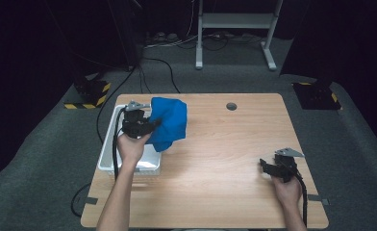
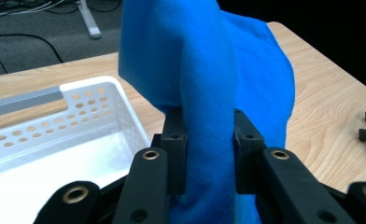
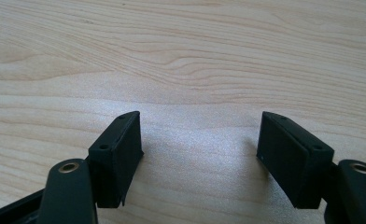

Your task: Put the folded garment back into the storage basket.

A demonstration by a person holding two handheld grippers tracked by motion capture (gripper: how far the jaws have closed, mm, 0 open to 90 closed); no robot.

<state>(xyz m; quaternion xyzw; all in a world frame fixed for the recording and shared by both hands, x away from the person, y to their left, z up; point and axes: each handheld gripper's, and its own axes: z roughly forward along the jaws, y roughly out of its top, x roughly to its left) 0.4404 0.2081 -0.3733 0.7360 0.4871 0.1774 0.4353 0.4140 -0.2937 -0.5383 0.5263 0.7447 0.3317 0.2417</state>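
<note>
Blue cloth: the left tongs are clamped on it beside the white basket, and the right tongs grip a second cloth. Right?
Not quite. The left tongs do clamp the blue cloth beside the white basket, but the right tongs stand open over bare table, as the right gripper view shows.

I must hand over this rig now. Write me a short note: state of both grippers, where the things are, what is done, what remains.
Left gripper: shut on the blue cloth, held up beside the white basket, over its right edge.
Right gripper: open, nothing between the jaws, low over the bare wooden table at the right.
Done: cloth gripped and lifted.
Left: probably lower the cloth into the basket and release it; the basket looks empty so far.
</note>
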